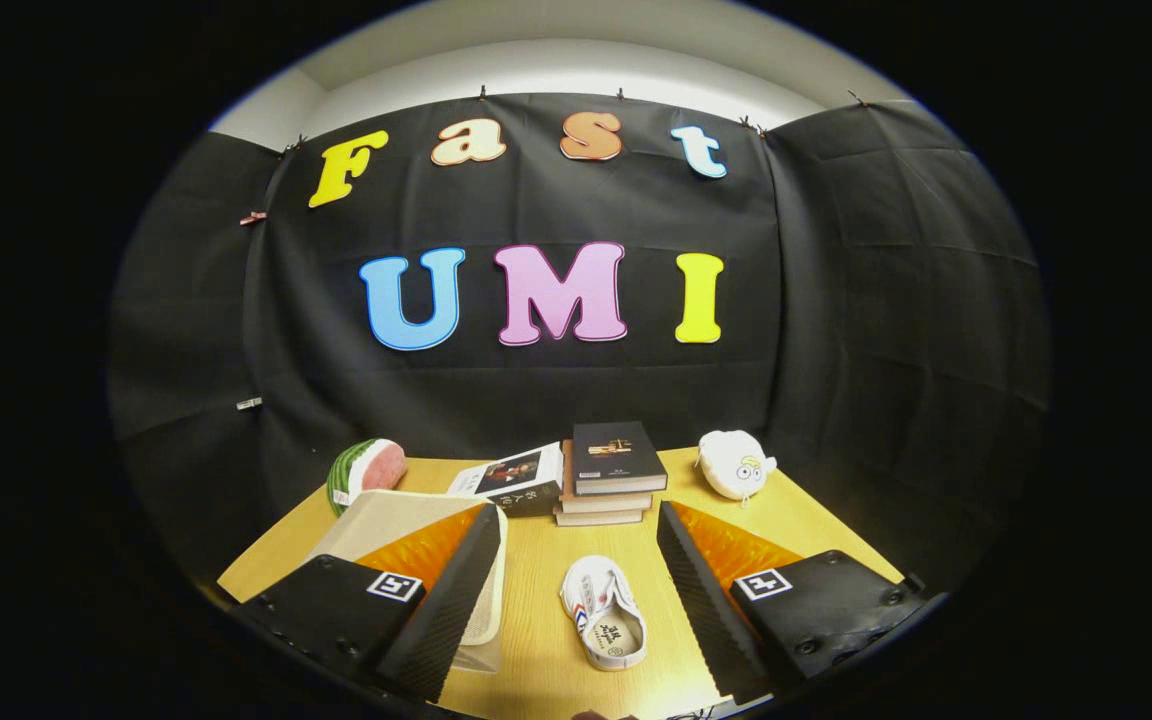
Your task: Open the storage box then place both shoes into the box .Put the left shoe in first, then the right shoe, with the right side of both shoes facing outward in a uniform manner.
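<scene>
My gripper stood wide and empty; the shoe lay between my fingers, long axis pointing away, the storage box probably behind my left finger.

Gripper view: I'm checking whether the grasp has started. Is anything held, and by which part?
Nothing is held. The gripper is open, its fingers wide apart, with the small white canvas shoe lying on the wooden table between them, touched by neither.

I see one small white canvas shoe with red and blue side stripes lying sole-down on the table, opening upward. A flat beige fabric storage box lies closed beside it.
</scene>
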### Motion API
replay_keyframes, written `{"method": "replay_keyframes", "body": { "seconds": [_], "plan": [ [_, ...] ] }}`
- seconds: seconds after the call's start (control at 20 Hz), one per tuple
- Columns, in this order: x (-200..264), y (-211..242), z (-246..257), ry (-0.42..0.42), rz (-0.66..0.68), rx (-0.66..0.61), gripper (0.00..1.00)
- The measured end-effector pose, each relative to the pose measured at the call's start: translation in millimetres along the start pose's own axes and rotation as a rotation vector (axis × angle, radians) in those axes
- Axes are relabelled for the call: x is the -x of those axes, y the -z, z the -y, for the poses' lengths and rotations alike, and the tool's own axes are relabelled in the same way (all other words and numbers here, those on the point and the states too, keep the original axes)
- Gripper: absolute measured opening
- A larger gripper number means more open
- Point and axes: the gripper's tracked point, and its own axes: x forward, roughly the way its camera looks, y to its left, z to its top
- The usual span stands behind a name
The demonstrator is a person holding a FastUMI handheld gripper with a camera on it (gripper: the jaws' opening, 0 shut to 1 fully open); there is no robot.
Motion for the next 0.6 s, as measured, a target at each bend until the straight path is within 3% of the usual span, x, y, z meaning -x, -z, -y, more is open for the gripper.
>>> {"method": "replay_keyframes", "body": {
  "seconds": [0.25,0.6],
  "plan": [
    [-11.3,17.8,-12.3,-0.075,-0.138,-0.154,0.99],
    [-32.9,38.9,-22.6,-0.161,-0.313,-0.240,0.99]
  ]
}}
